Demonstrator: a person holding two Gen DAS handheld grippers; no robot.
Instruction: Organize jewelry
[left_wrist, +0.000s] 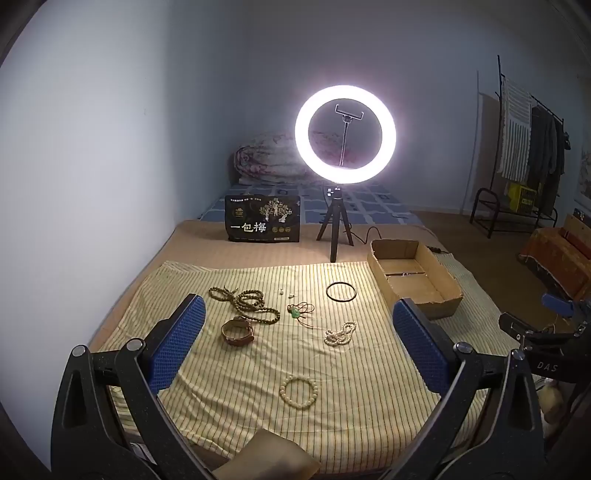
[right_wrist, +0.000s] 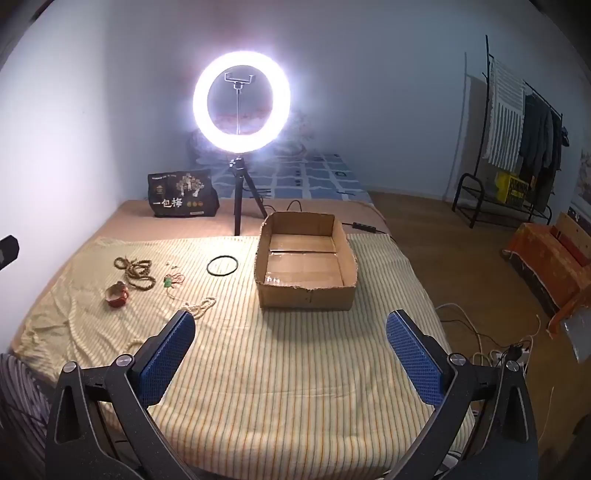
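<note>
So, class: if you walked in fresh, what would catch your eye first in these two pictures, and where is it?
The glowing ring light on its tripod dominates, standing behind the striped cloth. Next comes the open cardboard box at the cloth's far right, then the jewelry scattered on the left, such as the black bangle and brown bead strand.

A lit ring light (left_wrist: 345, 134) stands on a tripod (left_wrist: 334, 227) beside a black snack bag (left_wrist: 263, 218); a clothes rack (right_wrist: 517, 140) stands far right.
</note>
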